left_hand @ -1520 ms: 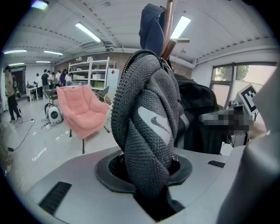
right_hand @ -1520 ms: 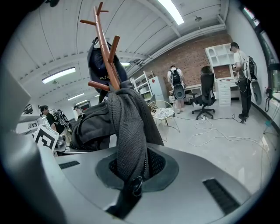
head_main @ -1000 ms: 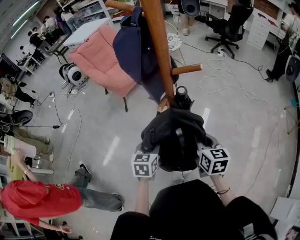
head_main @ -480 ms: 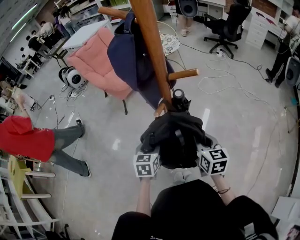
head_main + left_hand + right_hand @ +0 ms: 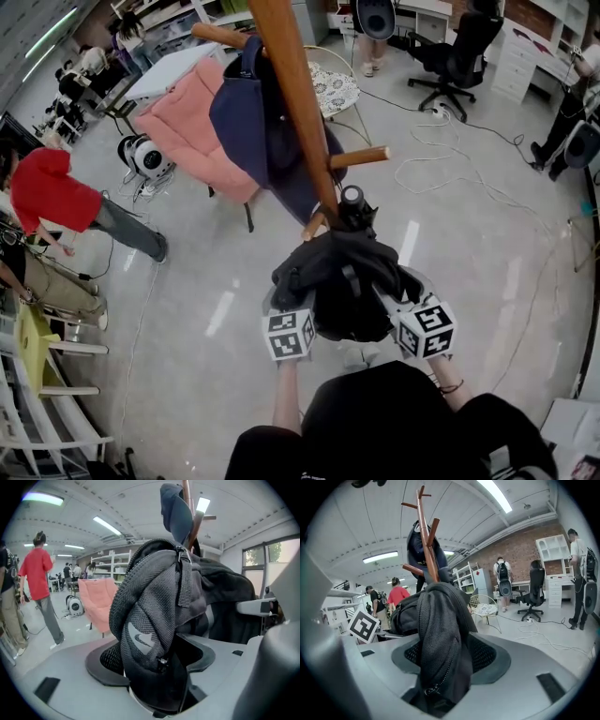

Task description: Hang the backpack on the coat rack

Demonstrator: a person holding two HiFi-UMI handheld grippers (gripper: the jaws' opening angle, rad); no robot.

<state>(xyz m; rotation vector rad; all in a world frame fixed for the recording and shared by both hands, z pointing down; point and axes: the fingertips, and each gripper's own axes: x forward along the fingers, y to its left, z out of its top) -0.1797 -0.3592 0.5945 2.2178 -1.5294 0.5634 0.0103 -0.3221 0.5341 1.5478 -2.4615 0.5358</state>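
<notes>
A black backpack (image 5: pixel 342 281) hangs against the brown wooden coat rack (image 5: pixel 291 84), its top by a low peg (image 5: pixel 314 225); the strap's hold on the peg is hidden. My left gripper (image 5: pixel 292 314) is under the pack's left side and my right gripper (image 5: pixel 412 314) under its right side. In the left gripper view the jaws (image 5: pixel 154 663) are opening, with grey-black pack fabric (image 5: pixel 150 620) loose between the pads. In the right gripper view the jaws (image 5: pixel 445 667) are opening too, with a zippered fold (image 5: pixel 440 634) draped between them.
A navy jacket (image 5: pixel 258 122) hangs higher on the rack, and another peg (image 5: pixel 361 157) sticks out right. A pink armchair (image 5: pixel 192 122), a white wire chair (image 5: pixel 337 84), an office chair (image 5: pixel 459 47) and floor cables (image 5: pixel 441 159) lie beyond. A person in red (image 5: pixel 56 192) stands left.
The backpack has sagged and spread a little to the left, and both marker cubes sit slightly further apart. The person in red has walked from the lower left up the left side.
</notes>
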